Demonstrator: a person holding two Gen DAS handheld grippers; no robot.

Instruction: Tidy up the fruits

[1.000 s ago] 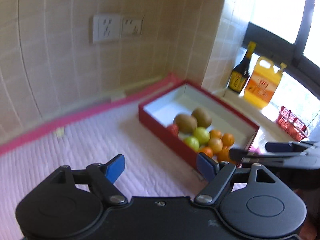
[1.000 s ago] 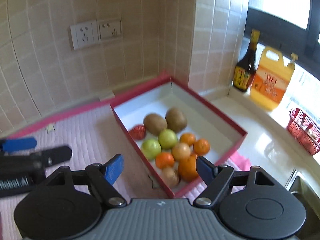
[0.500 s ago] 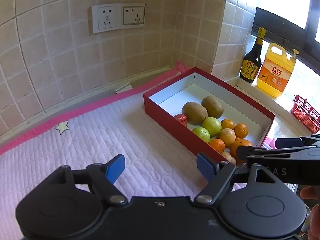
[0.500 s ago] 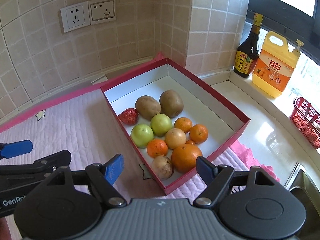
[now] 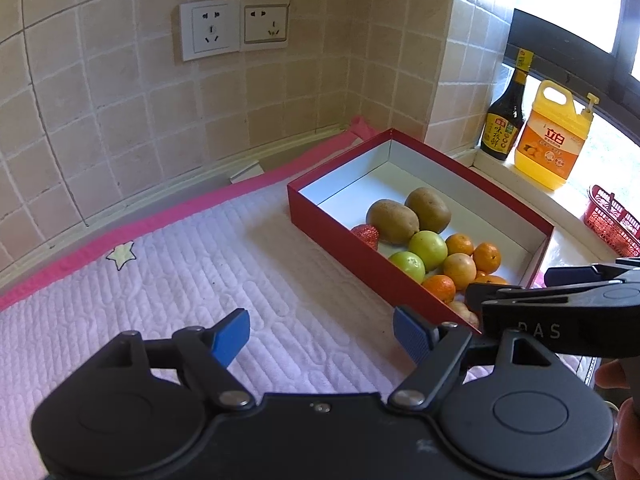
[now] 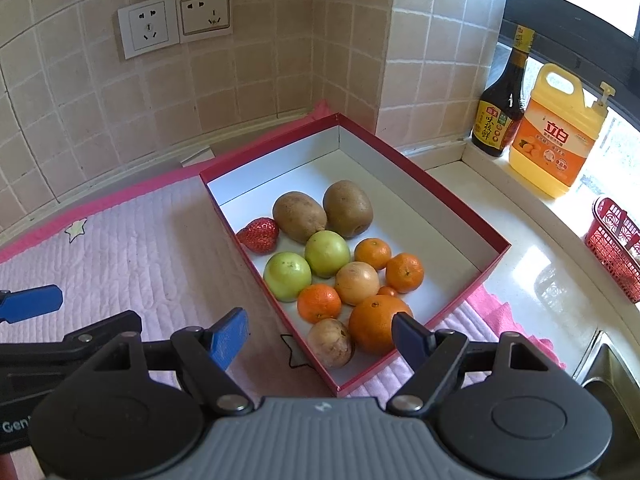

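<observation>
Both tools, left (image 5: pixel 322 334) and right (image 6: pixel 320 338), spread empty near the box (image 6: pixel 472 216); the soft strawberry (image 6: pixel 259 235) likely needs gentle side pinching

Pink quilted cloth mat (image 6: pixel 132 248): soft, matt, stitched ribs. Red cardboard box (image 6: pixel 460 208): matt, white paper lining. 2 brown kiwis (image 6: pixel 299 216): dull, fuzzy. Large orange (image 6: pixel 374 324): pebbled, slight sheen. Beige wall tiles (image 6: pixel 256 80): glazed, rough grout. Yellow plastic jug (image 6: pixel 560 136): glossy. Pale stone counter (image 6: pixel 536 280): polished, reflective.
</observation>
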